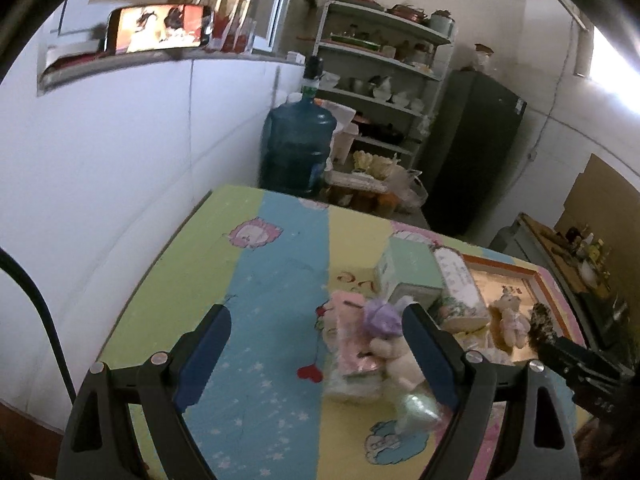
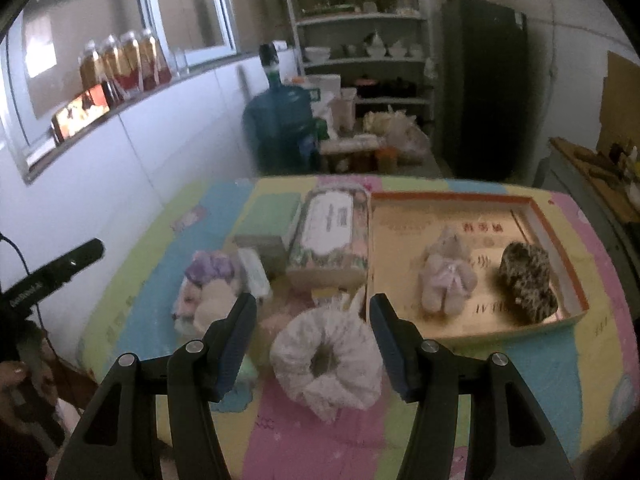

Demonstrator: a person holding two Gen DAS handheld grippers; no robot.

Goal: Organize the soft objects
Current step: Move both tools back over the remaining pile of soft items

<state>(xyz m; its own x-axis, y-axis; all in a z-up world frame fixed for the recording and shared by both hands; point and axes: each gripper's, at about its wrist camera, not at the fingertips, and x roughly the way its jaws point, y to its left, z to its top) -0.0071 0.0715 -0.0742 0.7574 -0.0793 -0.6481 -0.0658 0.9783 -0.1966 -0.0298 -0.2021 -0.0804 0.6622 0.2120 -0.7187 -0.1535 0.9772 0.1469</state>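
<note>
Two sets of jaws stand spread, neither pinching anything. Between the right gripper (image 2: 312, 344) jaws lies a white scrunchie (image 2: 326, 364) on the desk (image 2: 540, 364). Just beyond to the right, an open orange-rimmed box (image 2: 576, 280) holds a pale teddy bear (image 2: 446, 272) and a dark speckled soft item (image 2: 528, 282), apart from each other. The left gripper (image 1: 316, 356) hangs over bare blue mat; by its right jaw sits a pile with a purple scrunchie (image 1: 380, 316) and a cream plush (image 1: 396, 356). Only the right view shows the box's whole interior; only the left view shows a heart print (image 1: 310, 372).
</note>
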